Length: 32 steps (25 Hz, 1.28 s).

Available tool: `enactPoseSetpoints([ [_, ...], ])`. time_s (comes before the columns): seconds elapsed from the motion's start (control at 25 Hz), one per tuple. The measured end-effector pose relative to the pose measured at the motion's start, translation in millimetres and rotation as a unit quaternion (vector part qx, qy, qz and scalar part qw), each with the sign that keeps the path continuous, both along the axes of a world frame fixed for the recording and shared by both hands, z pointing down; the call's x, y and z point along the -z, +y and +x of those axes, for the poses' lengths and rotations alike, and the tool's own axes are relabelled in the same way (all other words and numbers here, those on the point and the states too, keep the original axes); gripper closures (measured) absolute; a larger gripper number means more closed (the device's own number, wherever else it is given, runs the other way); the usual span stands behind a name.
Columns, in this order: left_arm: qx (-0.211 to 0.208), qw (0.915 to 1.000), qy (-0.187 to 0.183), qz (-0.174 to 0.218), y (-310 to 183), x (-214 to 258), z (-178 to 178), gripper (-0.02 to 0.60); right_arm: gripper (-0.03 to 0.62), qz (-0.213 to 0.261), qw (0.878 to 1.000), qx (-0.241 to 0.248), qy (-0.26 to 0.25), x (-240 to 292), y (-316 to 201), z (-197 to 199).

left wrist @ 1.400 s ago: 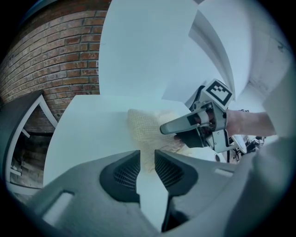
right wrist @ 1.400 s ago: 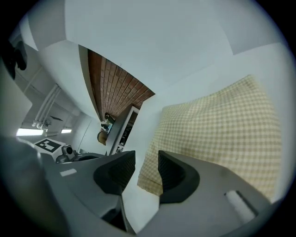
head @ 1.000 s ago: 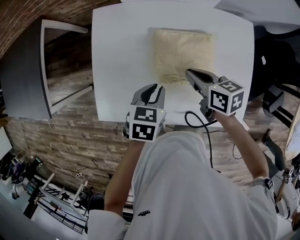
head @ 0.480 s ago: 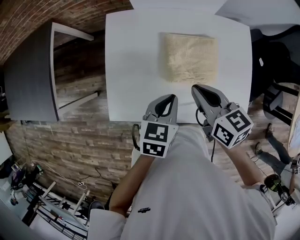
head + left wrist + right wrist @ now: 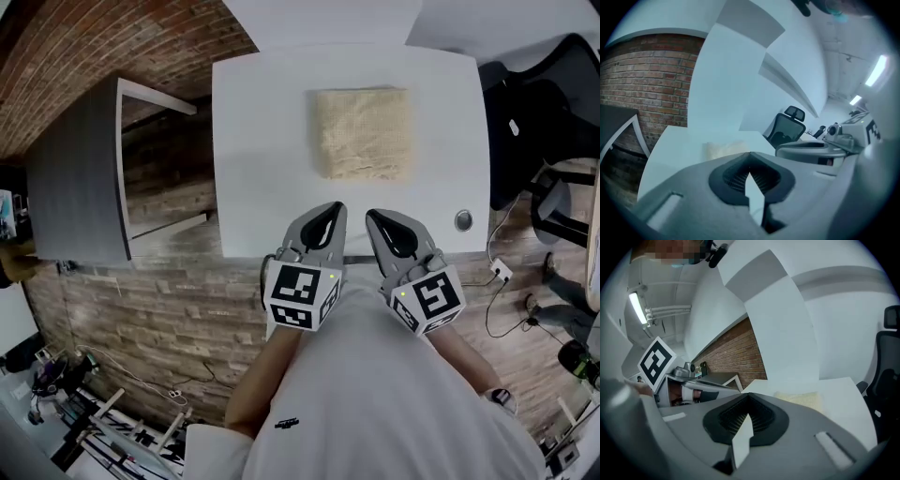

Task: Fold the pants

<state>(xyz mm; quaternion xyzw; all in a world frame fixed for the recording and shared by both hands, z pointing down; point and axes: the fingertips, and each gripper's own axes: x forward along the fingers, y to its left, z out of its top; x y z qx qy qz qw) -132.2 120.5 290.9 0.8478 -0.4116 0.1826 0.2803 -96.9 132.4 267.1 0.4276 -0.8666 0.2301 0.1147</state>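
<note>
The pants (image 5: 363,133) are beige and lie folded into a neat rectangle at the middle of the white table (image 5: 262,141). They show small beyond the jaws in the left gripper view (image 5: 724,149) and in the right gripper view (image 5: 801,399). My left gripper (image 5: 329,208) and right gripper (image 5: 373,217) hang side by side over the table's near edge, well short of the pants. Both are shut with nothing between the jaws. The left jaws have just been closing on nothing.
A grey cabinet (image 5: 80,169) stands left of the table. A black office chair (image 5: 544,103) is at the right. A small round metal fitting (image 5: 463,220) sits at the table's near right corner. A cable and plug (image 5: 500,272) lie on the floor.
Both grippers have pulled back from the pants toward the person and risen. The left jaws, slightly apart a second ago, are now shut. The pants lie still.
</note>
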Motion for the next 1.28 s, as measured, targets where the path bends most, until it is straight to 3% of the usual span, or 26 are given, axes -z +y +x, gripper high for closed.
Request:
enactPoseSetpoints([
  [0.2, -0.023, 0.9973, -0.002, 0.069, 33, 42, 39, 0.58, 0.586, 0.055, 0.998, -0.024, 0.025, 32, 33, 47],
  [0.44, -0.005, 0.9909, -0.002, 0.134, 83, 77, 72, 0.58, 0.586, 0.09, 0.994, -0.047, 0.036, 48, 74, 95],
  [0.72, 0.017, 0.9895, -0.01, 0.143, 142, 66, 87, 0.58, 0.586, 0.092, 0.995, -0.025, 0.028, 33, 119, 101],
  [0.88, 0.029, 0.987, -0.013, 0.157, 153, 60, 88, 0.58, 0.586, 0.107, 0.994, -0.026, 0.026, 35, 131, 101],
  [1.12, 0.039, 0.9808, -0.005, 0.191, 162, 76, 89, 0.58, 0.588, 0.091, 0.995, -0.012, 0.048, 36, 142, 104],
  [1.28, 0.047, 0.9819, -0.021, 0.182, 161, 71, 81, 0.58, 0.588, 0.118, 0.993, -0.005, 0.032, 43, 144, 96],
])
